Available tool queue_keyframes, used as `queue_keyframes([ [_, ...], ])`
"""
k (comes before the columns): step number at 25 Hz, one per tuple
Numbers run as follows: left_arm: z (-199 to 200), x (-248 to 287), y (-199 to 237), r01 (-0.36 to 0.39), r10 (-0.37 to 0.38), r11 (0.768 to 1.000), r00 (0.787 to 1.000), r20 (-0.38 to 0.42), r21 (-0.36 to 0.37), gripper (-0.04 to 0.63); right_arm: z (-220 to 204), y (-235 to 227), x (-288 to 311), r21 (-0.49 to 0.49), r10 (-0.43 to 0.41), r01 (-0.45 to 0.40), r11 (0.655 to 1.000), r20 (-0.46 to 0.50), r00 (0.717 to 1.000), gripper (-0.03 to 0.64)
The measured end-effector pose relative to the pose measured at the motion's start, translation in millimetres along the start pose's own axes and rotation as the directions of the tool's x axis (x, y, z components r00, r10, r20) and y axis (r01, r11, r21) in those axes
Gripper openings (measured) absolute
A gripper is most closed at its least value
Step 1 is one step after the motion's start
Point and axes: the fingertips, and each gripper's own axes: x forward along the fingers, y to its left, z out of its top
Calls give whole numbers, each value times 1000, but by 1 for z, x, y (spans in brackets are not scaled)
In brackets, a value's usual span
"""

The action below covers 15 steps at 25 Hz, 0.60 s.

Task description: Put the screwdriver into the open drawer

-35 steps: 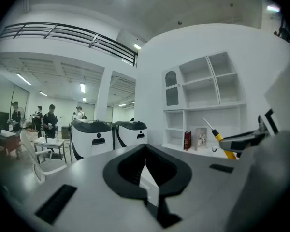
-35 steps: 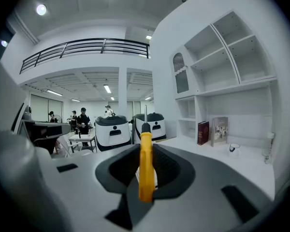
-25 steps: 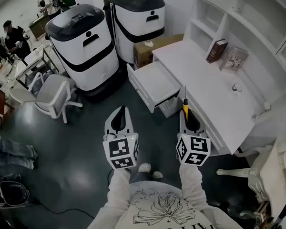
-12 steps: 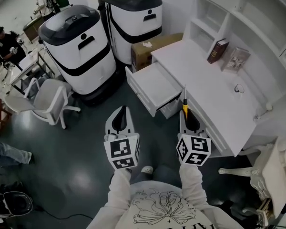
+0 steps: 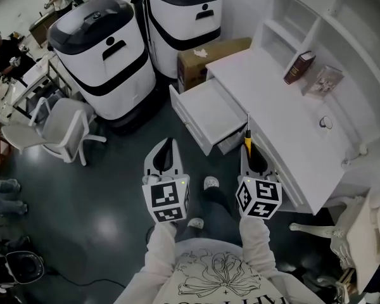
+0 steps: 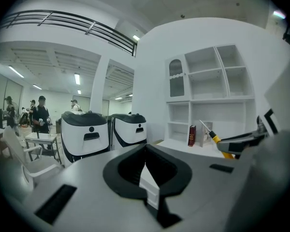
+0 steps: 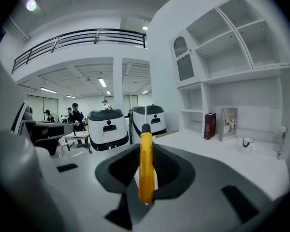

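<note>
My right gripper (image 5: 248,148) is shut on the screwdriver (image 5: 247,142). Its yellow handle sits between the jaws and its thin shaft points ahead over the front edge of the white desk (image 5: 285,116). In the right gripper view the screwdriver (image 7: 145,170) stands upright in the middle of the right gripper (image 7: 145,154). The open drawer (image 5: 223,111), white and empty, juts out of the desk's left end, ahead and just left of the screwdriver tip. My left gripper (image 5: 169,144) hangs over the dark floor, shut with nothing in it; in its own view the left gripper (image 6: 146,150) shows jaws that meet.
Two white-and-black machines (image 5: 107,52) (image 5: 182,14) stand beyond the drawer, with a cardboard box (image 5: 209,59) beside them. A white chair (image 5: 62,128) is at left. A red book (image 5: 301,67), a picture frame (image 5: 325,80) and a cup (image 5: 327,123) sit on the desk. People stand far left.
Both grippers have moved forward together, the screwdriver still held. The machines and the desk now look a little nearer, and a shoe shows between the grippers.
</note>
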Motion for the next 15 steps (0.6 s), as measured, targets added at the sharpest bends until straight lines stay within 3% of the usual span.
queue_keyframes([
  [15,17,142,15,-88,88,996,995,-39,-15,6,40,-37,155,-19,99,-100,995,-36,994,77],
])
